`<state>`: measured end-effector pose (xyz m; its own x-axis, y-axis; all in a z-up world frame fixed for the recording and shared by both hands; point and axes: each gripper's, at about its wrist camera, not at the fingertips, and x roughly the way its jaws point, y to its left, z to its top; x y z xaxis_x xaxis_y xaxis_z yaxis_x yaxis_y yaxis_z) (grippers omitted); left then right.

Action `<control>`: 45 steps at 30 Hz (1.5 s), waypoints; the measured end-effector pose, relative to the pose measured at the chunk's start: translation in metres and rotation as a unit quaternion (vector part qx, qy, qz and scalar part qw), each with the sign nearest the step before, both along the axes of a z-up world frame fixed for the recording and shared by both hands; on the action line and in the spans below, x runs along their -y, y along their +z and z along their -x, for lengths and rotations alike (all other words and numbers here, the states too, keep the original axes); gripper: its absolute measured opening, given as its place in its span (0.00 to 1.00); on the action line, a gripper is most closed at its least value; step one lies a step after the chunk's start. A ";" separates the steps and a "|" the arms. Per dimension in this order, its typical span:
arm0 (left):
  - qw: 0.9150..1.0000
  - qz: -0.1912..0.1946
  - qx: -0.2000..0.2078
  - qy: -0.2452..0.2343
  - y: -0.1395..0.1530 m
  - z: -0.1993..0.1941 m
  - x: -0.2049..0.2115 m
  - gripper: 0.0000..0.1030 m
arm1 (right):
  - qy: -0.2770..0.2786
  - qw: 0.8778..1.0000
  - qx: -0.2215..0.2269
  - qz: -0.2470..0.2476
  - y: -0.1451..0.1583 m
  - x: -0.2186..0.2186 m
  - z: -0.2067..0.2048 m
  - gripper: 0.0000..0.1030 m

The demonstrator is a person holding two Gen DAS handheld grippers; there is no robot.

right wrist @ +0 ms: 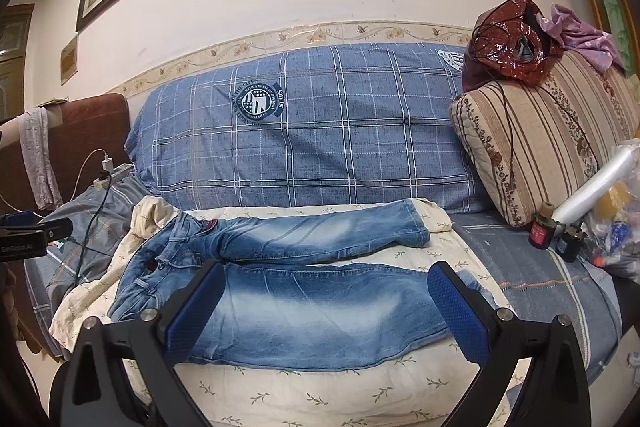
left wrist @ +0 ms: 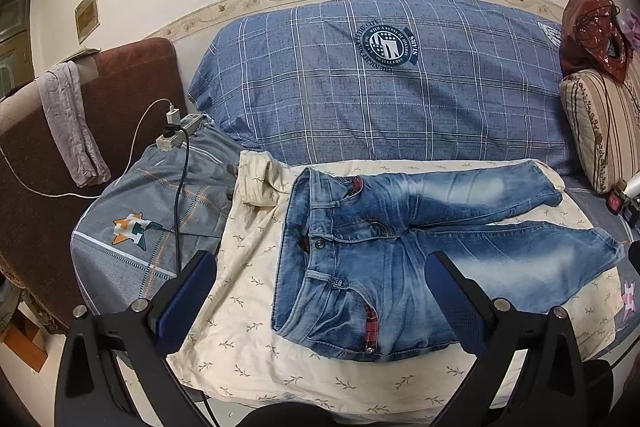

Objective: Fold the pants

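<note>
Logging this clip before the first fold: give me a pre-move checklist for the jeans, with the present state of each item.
1. Jeans lie flat, front up, on the cream sheet: ok.
2. Legs spread apart, not yet stacked: ok for a first lengthwise fold.
3. Left gripper open, holding nothing, above the waistband: ok.
4. Right gripper open, holding nothing, above the near leg: ok.
5. Black cable and power strip lie left of the sheet, apart from the jeans: ok.
6. Far leg's cuff near the striped cushion, touching or not: cannot tell.
</note>
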<state>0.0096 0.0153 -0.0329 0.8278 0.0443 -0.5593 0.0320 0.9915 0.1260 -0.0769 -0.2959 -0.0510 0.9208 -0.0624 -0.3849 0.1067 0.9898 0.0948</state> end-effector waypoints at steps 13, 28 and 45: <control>1.000 -0.006 -0.022 0.003 -0.019 -0.017 0.001 1.00 | -0.004 1.000 -0.021 -0.005 -0.015 0.007 -0.012 0.99; 0.979 -0.022 -0.202 0.034 -0.117 -0.119 -0.052 1.00 | -0.111 0.987 -0.099 -0.065 -0.072 0.138 -0.041 0.95; 0.945 -0.038 -0.325 0.021 -0.192 -0.147 -0.063 1.00 | -0.104 0.955 -0.254 -0.110 -0.135 0.168 -0.099 0.49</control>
<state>0.1562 0.0786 -0.2249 0.3070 0.1305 -0.9427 0.0875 0.9825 0.1645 0.0218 -0.4635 -0.1859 0.5889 -0.0900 -0.8032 0.3861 0.9043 0.1818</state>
